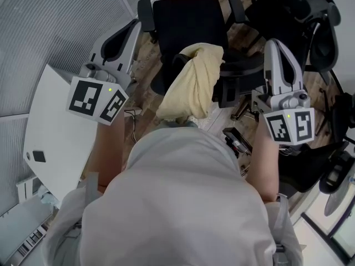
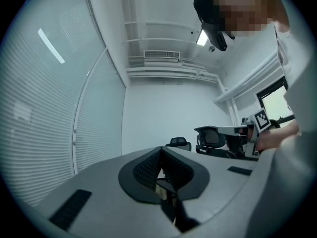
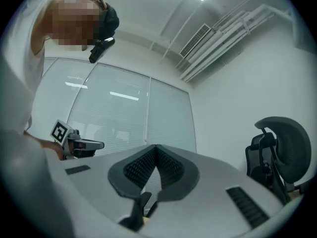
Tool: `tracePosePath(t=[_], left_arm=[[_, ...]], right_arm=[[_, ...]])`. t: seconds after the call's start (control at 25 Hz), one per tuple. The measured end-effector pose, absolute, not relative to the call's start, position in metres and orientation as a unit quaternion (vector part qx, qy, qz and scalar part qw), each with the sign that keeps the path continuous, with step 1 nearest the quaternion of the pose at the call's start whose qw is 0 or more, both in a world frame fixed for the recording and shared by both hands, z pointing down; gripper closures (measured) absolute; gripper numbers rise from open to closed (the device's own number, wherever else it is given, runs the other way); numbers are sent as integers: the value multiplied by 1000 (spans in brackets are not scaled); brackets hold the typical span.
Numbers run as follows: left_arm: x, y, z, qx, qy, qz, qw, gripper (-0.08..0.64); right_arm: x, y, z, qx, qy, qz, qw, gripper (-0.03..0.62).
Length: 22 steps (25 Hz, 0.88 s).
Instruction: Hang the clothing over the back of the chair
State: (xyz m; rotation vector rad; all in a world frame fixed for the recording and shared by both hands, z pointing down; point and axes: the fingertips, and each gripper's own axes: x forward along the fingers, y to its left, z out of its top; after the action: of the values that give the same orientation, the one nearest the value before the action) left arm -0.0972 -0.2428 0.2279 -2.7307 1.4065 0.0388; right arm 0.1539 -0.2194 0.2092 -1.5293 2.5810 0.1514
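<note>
White shirt (image 1: 183,193) fabric fills the nearest part of the head view: the person's own torso, with both forearms raised on either side of it. Just beyond, the left gripper (image 1: 135,25) is held up at the left, over the edge of a white table (image 1: 55,132), and the right gripper (image 1: 275,44) is at the right. Each points away from the person, roughly level. In each gripper view the two ribbed pads meet at the tips with nothing caught between them, so both grippers are closed and empty-handed.

Between and a little past the grippers sits the yellow garment (image 1: 194,79). It lies over the top of the back of the black chair (image 1: 188,21), touching neither gripper, with one end hanging down the side nearer the person. It looks bunched into a thick fold, not spread flat. Past it are the chair's seat and armrests, then the wooden floor (image 1: 244,35) and a second chair (image 1: 299,15) at the far right.

By my reading the hanging itself is done: the garment rests on the chair back unaided. What may remain is tidying, spreading it so it sits more evenly, if that is wanted.
</note>
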Motion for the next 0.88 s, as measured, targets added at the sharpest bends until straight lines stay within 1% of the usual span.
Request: tracePosePath(t=[0.32,0.88], left_arm=[[-104,-238,224,-887,459,14,38,546],[-104,-237,241,-887,460,6,26,546]], right_arm=[[159,-211,204,-510,854,56,81,572],[166,-211,211,-519,851,57,67,572]])
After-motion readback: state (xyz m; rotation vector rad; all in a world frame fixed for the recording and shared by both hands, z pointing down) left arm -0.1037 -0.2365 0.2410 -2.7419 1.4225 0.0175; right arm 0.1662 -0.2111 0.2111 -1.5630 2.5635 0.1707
